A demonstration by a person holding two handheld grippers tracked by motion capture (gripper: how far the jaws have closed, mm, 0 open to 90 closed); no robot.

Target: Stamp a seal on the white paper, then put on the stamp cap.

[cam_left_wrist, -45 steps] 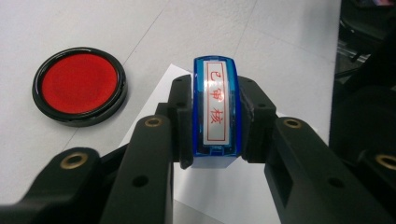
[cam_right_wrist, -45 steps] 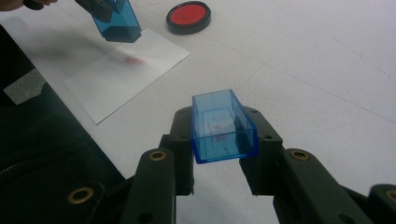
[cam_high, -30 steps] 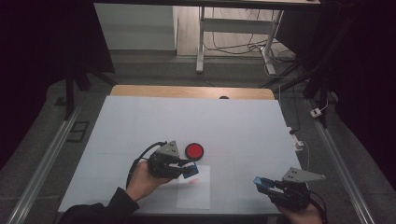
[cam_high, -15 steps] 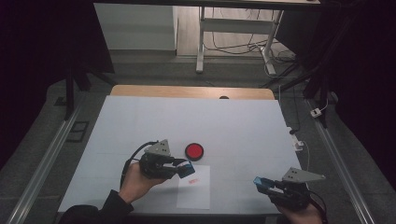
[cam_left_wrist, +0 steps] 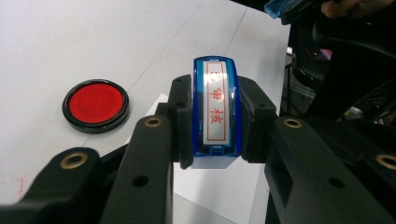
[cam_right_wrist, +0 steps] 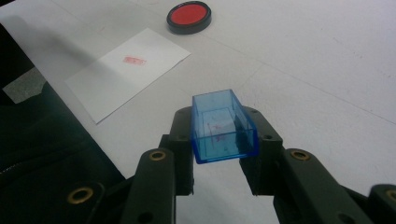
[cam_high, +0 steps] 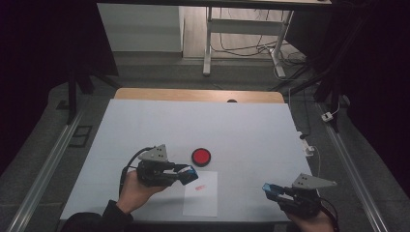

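Note:
My left gripper (cam_high: 183,175) is shut on a blue stamp (cam_high: 189,174) and hovers just left of a white paper sheet (cam_high: 200,203). In the left gripper view the stamp (cam_left_wrist: 216,109) shows a white label with red characters between my jaws. A red imprint (cam_high: 199,187) marks the paper's upper part. A round red ink pad (cam_high: 200,156) lies just beyond the sheet. Near the front right edge, my right gripper (cam_high: 273,190) is shut on the stamp's clear blue cap (cam_right_wrist: 223,128), open side up.
The white table top (cam_high: 145,125) stretches wide behind the ink pad. A wooden strip (cam_high: 193,95) runs along its far edge. Metal rails (cam_high: 43,169) flank both sides. A dark sleeve (cam_right_wrist: 42,140) lies left of the right gripper.
My left gripper has drawn back to the left with the stamp, off the paper, and the red imprint now shows. The right gripper has stayed still.

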